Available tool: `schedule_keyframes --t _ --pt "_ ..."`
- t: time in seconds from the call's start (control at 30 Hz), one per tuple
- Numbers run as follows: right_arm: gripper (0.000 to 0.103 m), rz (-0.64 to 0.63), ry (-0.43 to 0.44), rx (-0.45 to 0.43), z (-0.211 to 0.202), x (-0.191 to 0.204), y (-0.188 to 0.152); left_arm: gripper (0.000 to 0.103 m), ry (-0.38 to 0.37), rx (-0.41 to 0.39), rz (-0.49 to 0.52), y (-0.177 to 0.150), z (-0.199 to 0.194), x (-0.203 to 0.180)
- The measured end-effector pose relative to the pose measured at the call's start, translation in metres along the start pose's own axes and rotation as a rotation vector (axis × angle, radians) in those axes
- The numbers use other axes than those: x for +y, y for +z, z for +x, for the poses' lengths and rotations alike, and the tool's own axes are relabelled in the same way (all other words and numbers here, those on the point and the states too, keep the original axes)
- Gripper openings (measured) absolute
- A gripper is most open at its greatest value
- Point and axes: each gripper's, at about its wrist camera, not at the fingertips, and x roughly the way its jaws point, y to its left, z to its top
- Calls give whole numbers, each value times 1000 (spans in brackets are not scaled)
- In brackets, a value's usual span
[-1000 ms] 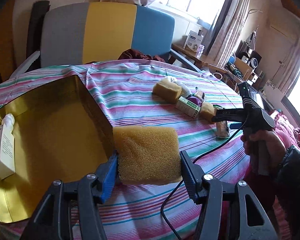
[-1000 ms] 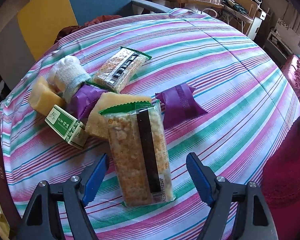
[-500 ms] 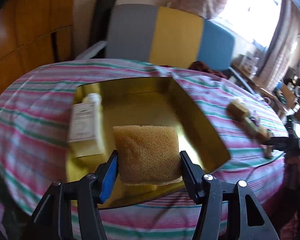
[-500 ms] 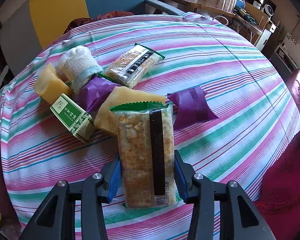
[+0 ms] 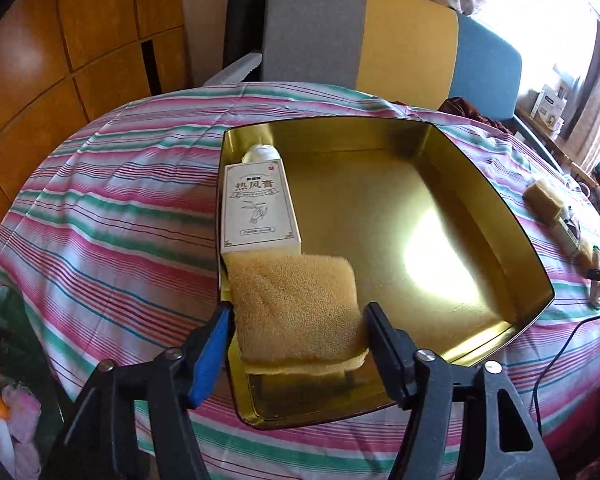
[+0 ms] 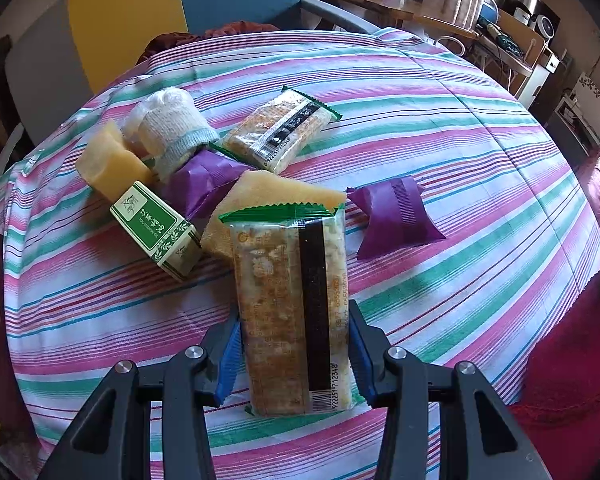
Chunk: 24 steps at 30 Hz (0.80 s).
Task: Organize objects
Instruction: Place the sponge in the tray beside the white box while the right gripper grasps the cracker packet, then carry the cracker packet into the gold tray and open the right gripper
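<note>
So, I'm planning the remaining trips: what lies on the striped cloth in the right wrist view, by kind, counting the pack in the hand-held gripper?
sponges: 2
cracker packs: 2
purple packets: 2
green box: 1
white cloth roll: 1
Total: 8

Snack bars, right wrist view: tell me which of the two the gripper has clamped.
The nearer snack bar, lying lengthwise between the right gripper pads. The other snack bar lies untouched farther back, beside the white sock bundle.

A yellow sponge [image 5: 296, 308] lies in the gold tin's [image 5: 496, 208] near-left corner, against a white box [image 5: 258, 208]; a clear-wrapped snack bar [image 6: 294, 312] lies lengthwise on the striped tabletop [image 6: 440, 152].
</note>
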Motion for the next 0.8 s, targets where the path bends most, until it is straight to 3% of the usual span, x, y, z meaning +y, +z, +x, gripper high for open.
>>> schedule_keyframes --t 0.1,0.57,0.8 --pt "47 -4 -1 1 1 1 1 79 14 -15 -3 -1 -3 1" --pt "47 -9 36 -15 -4 7 1 79 38 -140 -33 7 -37 -19" --pt "47 27 127 -37 -18 7 -2 79 33 -136 -29 6 -39 -23"
